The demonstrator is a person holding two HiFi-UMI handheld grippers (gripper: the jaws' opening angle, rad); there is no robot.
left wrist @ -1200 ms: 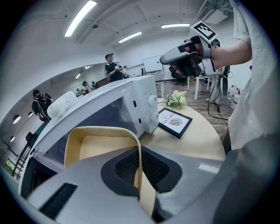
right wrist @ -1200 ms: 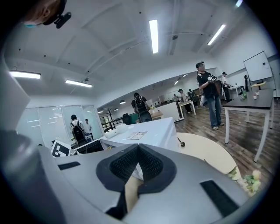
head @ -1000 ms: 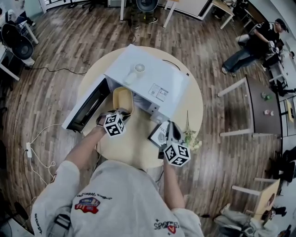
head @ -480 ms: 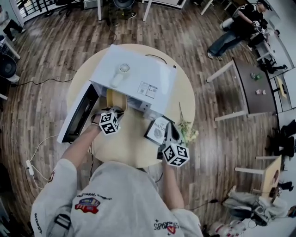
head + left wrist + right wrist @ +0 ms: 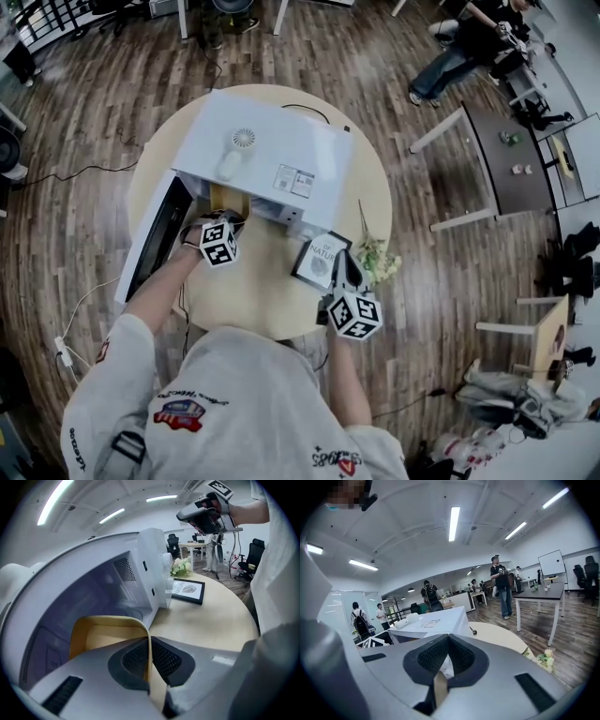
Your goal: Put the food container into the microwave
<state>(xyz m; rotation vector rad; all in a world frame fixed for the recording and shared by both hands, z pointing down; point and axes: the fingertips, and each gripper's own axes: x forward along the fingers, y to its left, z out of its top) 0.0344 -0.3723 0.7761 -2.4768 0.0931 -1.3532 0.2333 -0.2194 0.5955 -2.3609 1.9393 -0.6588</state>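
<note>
left gripper [image 5: 149, 644] clamping the food container [image 5: 105, 637] | it's sticking straight ahead into the microwave [image 5: 146, 550] | right gripper [image 5: 447, 653] idling aside, jaws together

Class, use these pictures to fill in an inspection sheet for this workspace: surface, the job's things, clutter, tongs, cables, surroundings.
Surface: round pale table on a wood floor.
Job's things: white microwave with its door open; yellow food container partway into the cavity.
Clutter: framed picture and flower sprig on the table; small white fan on top of the microwave.
Grippers: left tongs shut on the container's wall; right tongs shut, empty, held off the table.
Cables: black cable behind the microwave; white cable with a plug strip on the floor at left.
Surroundings: desks, chairs, a seated person far off.
</note>
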